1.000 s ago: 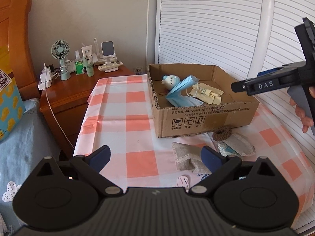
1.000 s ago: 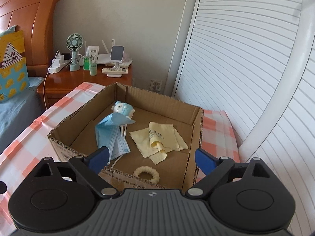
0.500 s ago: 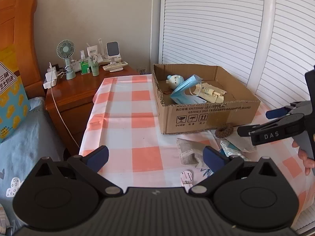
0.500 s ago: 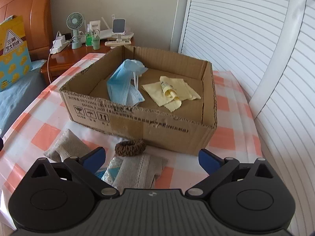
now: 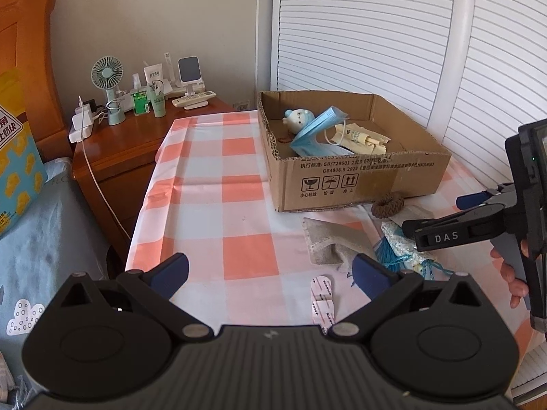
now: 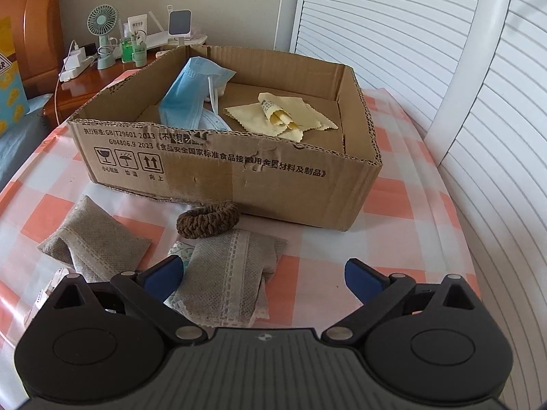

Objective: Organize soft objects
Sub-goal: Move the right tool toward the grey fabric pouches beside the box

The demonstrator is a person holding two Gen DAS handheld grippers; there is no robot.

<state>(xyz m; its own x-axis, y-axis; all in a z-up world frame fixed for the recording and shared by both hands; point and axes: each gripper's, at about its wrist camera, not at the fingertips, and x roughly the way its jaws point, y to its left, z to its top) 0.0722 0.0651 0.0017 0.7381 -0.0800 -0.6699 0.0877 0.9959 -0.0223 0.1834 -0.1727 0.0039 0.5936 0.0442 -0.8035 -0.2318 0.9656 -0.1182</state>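
Inside the cardboard box (image 6: 239,177) lie a blue mask (image 6: 191,99) and yellow cloth (image 6: 283,121). On the bench (image 6: 393,239), the brown scrunchie (image 6: 208,220) and grey pouch (image 6: 232,273) (at the box's six o'clock) remain. Right tool (image 6: 261,273) and left tool (image 5: 270,273) gape, empty.

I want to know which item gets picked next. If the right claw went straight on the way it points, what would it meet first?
Probably the grey fabric pouch lying just ahead of the open right claw, before the brown scrunchie; depth is unclear.

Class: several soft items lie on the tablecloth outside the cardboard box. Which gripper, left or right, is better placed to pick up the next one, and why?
Probably the right. The right gripper hangs open just above the grey pouch and brown scrunchie; the left gripper sits over bare tablecloth.
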